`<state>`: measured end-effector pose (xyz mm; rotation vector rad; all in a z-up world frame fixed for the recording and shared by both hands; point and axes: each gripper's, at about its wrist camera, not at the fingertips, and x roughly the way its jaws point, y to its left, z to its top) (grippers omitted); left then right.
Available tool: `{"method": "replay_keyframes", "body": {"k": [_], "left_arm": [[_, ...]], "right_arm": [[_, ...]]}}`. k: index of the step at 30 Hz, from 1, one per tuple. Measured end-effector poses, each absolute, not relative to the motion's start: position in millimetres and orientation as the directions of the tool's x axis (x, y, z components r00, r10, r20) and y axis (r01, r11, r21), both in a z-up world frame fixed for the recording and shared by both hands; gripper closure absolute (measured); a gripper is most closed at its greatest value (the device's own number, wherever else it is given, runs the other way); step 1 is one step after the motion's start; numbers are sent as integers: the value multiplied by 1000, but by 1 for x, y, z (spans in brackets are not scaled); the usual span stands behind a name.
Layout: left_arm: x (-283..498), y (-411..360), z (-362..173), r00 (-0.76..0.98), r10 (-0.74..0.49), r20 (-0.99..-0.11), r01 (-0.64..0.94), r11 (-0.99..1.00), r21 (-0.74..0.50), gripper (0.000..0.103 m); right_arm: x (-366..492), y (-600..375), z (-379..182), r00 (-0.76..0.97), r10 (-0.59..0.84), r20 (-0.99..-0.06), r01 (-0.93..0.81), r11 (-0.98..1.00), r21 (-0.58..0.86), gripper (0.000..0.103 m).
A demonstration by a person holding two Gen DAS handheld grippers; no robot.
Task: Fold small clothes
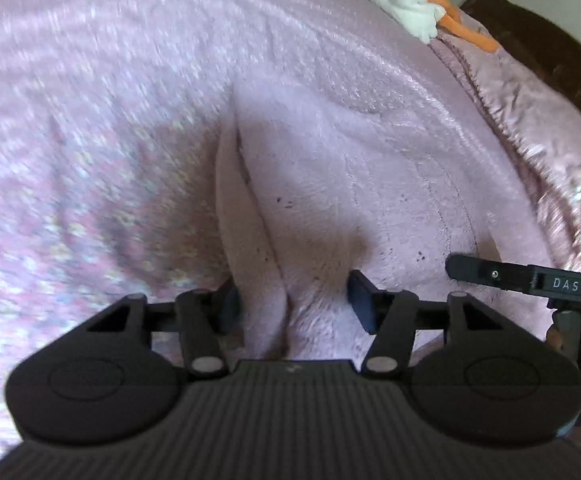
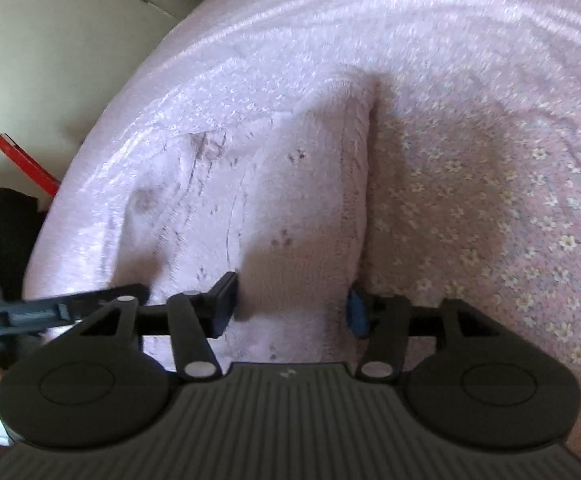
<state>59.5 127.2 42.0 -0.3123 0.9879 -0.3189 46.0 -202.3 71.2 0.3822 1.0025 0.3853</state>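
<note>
A pink fleece garment [image 1: 330, 184] with small dark specks is raised off the bed and casts a shadow on the floral sheet [image 1: 50, 216]. My left gripper [image 1: 296, 304] is shut on a bunched, doubled edge of it, and the cloth fills the gap between the pads. My right gripper [image 2: 292, 306] is shut on another stretch of the same garment [image 2: 290, 200], whose right edge hangs straight down. Each gripper shows in the other's view: the right one [image 1: 530, 280] at the right edge, the left one [image 2: 50, 308] at the left edge. Both views are motion-blurred.
A shiny pink blanket [image 1: 250, 40] covers the bed beyond the floral sheet [image 2: 510, 220]. A white and orange soft item [image 1: 402, 4] lies near a dark wooden headboard [image 1: 538, 56]. A red object [image 2: 26, 164] stands off the bed against a pale wall [image 2: 50, 40].
</note>
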Motion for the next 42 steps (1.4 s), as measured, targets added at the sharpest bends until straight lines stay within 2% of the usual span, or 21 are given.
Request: {"method": "replay_keyframes", "body": {"k": [3, 7, 9, 14, 15, 16, 19, 24, 30, 35, 42], "left_arm": [[47, 124, 56, 548, -326, -770, 137, 943, -302, 43], [13, 124, 70, 626, -222, -748, 107, 974, -199, 33], [-1, 122, 76, 658, -183, -730, 85, 982, -170, 27], [-26, 97, 83, 721, -105, -685, 37, 993, -113, 25], [-30, 91, 83, 730, -93, -677, 31, 994, -104, 25], [-35, 85, 83, 741, -80, -666, 24, 995, -93, 25], [-46, 68, 78, 743, -62, -666, 21, 997, -69, 8], [-59, 51, 62, 738, -26, -675, -18, 998, -57, 8], [-66, 44, 40, 702, 24, -712, -67, 997, -32, 8], [-66, 41, 32, 671, 45, -740, -79, 997, -12, 8], [-70, 33, 30, 666, 47, -745, -54, 998, 16, 8]], "right_arm": [[27, -198, 80, 542, 446, -712, -145, 884, 444, 31], [-10, -199, 101, 623, 407, -669, -171, 904, 391, 23], [-28, -196, 111, 662, 391, -639, -174, 910, 377, 22], [-70, -188, 121, 735, 333, -590, -165, 933, 321, 21], [-78, -186, 120, 744, 326, -584, -167, 936, 310, 18], [-85, -184, 119, 751, 318, -578, -169, 940, 297, 10], [-99, -175, 114, 768, 309, -560, -192, 946, 259, 7], [-119, -165, 98, 788, 280, -549, -217, 960, 180, 6], [-119, -173, 73, 744, 282, -606, -152, 954, 256, 4], [-112, -179, 62, 710, 243, -661, -83, 961, 264, 3], [-112, -179, 60, 709, 250, -660, -92, 960, 265, 3]]}}
